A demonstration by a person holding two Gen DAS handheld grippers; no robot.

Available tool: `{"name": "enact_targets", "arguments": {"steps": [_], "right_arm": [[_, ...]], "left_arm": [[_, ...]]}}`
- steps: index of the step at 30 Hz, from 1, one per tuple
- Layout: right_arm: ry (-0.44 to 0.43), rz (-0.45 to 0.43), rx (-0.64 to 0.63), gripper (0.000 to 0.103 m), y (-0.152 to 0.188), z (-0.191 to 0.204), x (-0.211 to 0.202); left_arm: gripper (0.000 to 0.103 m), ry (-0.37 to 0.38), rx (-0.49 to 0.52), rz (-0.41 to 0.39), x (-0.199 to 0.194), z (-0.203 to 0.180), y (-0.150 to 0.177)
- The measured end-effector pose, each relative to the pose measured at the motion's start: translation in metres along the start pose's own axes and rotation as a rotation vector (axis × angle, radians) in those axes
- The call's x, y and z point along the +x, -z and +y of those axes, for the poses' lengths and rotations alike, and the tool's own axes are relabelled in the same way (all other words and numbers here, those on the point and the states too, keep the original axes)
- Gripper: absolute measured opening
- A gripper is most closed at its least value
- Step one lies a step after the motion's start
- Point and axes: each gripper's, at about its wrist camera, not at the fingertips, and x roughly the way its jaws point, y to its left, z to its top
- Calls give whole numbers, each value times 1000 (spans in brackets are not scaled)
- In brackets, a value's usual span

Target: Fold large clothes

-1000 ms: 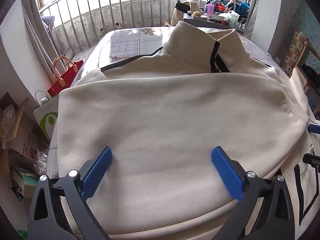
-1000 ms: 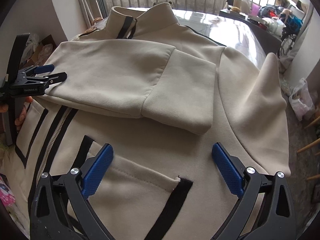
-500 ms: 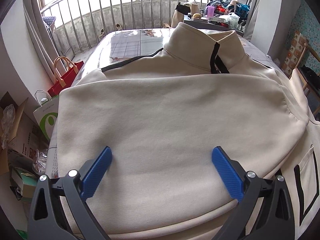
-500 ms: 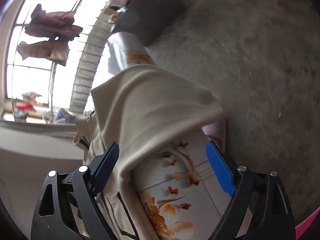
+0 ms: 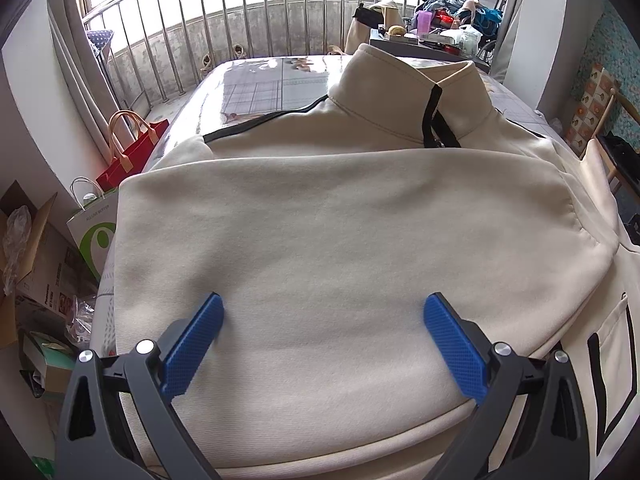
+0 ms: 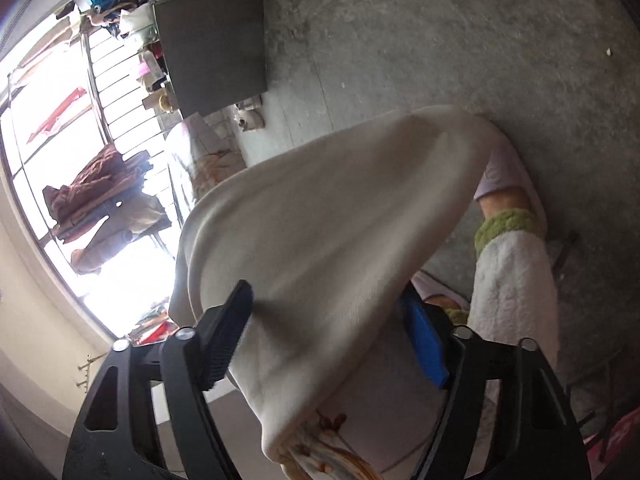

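A cream zip-up jacket (image 5: 344,240) with black trim lies on the table, one sleeve folded across its chest and the collar (image 5: 404,92) at the far end. My left gripper (image 5: 320,340) is open, its blue pads resting over the folded sleeve. In the right wrist view the camera is tilted sideways beside the table edge. The jacket's other sleeve (image 6: 328,248) hangs there between the pads of my right gripper (image 6: 324,340), which is open around it; whether the pads touch the cloth is unclear.
Table (image 5: 264,80) with glossy floral cover, balcony railing (image 5: 240,12) behind. Red bag (image 5: 128,152), paper bag (image 5: 96,224) and boxes (image 5: 36,256) on the floor at left. Cluttered desk (image 5: 436,36) at the back. A person's leg in a fluffy cuff (image 6: 512,276) stands by the sleeve.
My right gripper swung from above the jacket's front down to the table's side, turned sideways, and closed in around the hanging sleeve. The left gripper stayed put.
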Motion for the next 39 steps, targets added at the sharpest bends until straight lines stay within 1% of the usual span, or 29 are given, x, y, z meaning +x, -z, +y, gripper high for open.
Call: {"name": "enact_targets", "arguments": {"steps": [1, 2, 3, 4, 5, 8, 9, 11, 13, 14, 16, 17, 18, 19, 20, 21, 23, 24, 26, 27, 28, 30, 31, 32, 33, 34, 35, 36, 39], "right_arm": [[-5, -12, 1, 46, -1, 0, -3], [-4, -28, 4, 31, -2, 0, -4], [-2, -48, 6, 23, -5, 0, -6], [4, -75, 6, 12, -10, 1, -7], [5, -105, 6, 8, -14, 0, -11], [12, -183, -39, 4, -19, 5, -26], [21, -211, -68, 3, -17, 13, -33], [50, -294, -173, 3, -6, 41, -49], [79, -377, -317, 3, 14, 81, -61], [96, -409, -414, 3, 30, 106, -64], [128, -451, -654, 3, 74, 161, -61], [148, -451, -786, 3, 101, 185, -54], [174, -435, -926, 3, 132, 207, -42], [198, -394, -1065, 3, 165, 224, -25], [216, -335, -1178, 3, 196, 234, -6], [232, -257, -1276, 3, 225, 238, 16], [274, -100, -1415, 3, 272, 230, 58], [313, -15, -1477, 3, 293, 218, 81], [409, 114, -1565, 4, 320, 187, 119], [462, 171, -1596, 5, 329, 168, 135], [513, 207, -1617, 7, 333, 150, 148], [617, 234, -1627, 16, 330, 118, 165], [643, 256, -1606, 23, 327, 108, 167], [661, 270, -1582, 28, 325, 102, 167], [675, 270, -1566, 30, 318, 97, 165], [677, 271, -1550, 37, 315, 94, 159], [673, 265, -1535, 52, 313, 94, 150], [651, 256, -1520, 56, 311, 98, 140], [557, 219, -1449, 59, 303, 117, 108]], "left_arm": [[99, 0, -1, 1, 0, 0, 0], [99, -1, -1, 1, 0, 0, 0], [99, -1, -1, 0, 0, 0, 0], [99, -1, -1, -1, 0, 0, 0], [99, -1, -1, -2, 0, 0, 0], [99, 0, -2, -3, 0, 0, -1], [99, 0, -2, -1, 0, 1, -1], [99, -1, -2, 4, 1, 1, -1], [99, 0, -2, 11, 1, 1, -2], [99, 0, -2, 13, 1, 1, -2], [99, 0, -2, 12, 1, 1, -2], [99, 0, -2, 9, 1, 1, -1], [99, 0, -1, 7, 1, 2, -2], [99, 0, -1, 6, 1, 1, -3], [99, 1, 0, 8, 2, 1, -3], [99, 3, 0, 14, 2, 1, -4], [99, 12, 1, 37, 2, 2, -6], [99, 21, -1, 48, 1, 4, -7], [99, 46, -15, 51, -4, 9, -8], [99, 51, -24, 50, -6, 12, -8], [99, 50, -31, 52, -8, 15, -7], [99, 45, -40, 57, -11, 20, -4], [99, 47, -39, 58, -12, 22, -3], [99, 53, -36, 62, -12, 24, -2], [99, 57, -30, 67, -12, 24, 0], [99, 58, -23, 70, -11, 24, 1], [99, 56, -12, 68, -10, 24, 2], [99, 52, -2, 64, -10, 23, 3], [99, 50, 1, 49, -8, 22, 5]]}}
